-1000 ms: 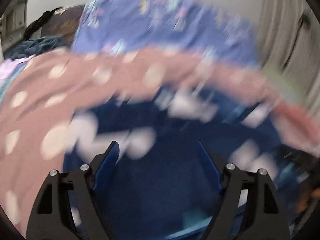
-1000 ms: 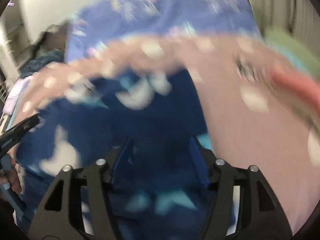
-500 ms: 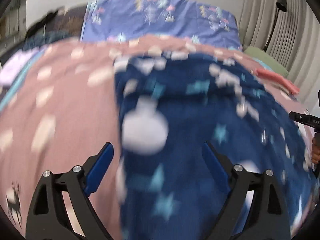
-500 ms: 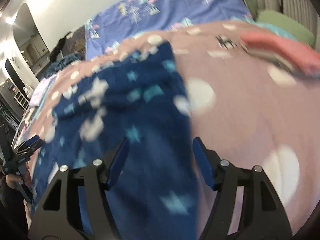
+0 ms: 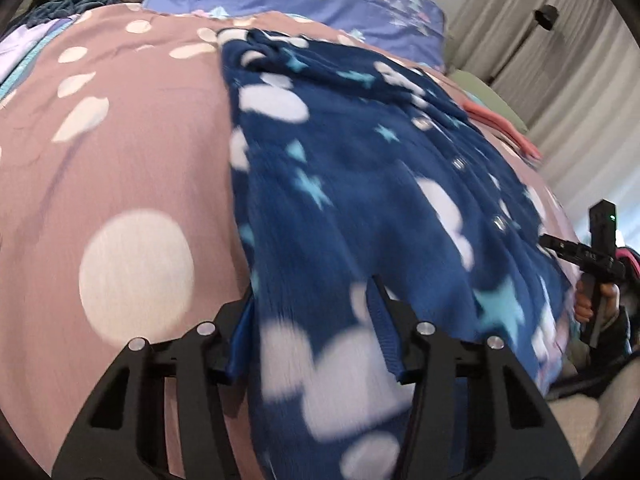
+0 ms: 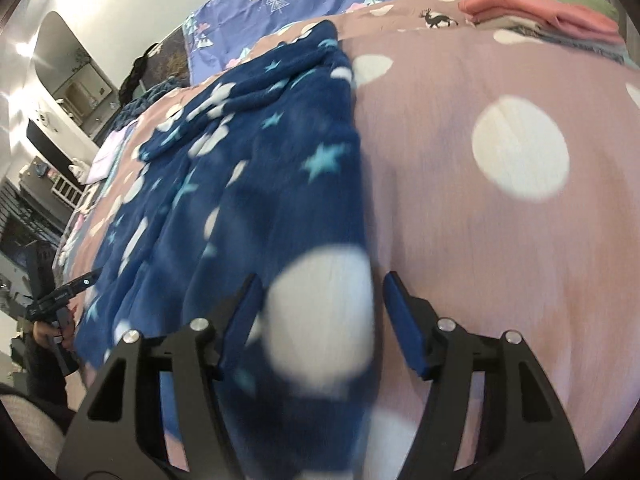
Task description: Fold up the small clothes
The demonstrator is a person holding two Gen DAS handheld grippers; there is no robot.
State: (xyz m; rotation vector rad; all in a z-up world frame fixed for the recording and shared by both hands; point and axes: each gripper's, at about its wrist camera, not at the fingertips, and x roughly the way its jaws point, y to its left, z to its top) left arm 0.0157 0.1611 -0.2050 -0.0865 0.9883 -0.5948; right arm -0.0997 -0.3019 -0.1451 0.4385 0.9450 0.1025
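Left wrist view: navy star-and-cloud garment spread lengthwise on the pink dotted bedspread, near hem lying between the half-open fingers of the left gripper, jaws just closed further, clamping not clear. Right wrist view: same garment left of centre, right gripper partly open astride its near corner, grip impossible to tell; folded pink clothes far right.

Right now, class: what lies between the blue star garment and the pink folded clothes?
In the right wrist view, only bare pink dotted bedspread, printed with a small deer, separates the blue star garment from the pink folded clothes.
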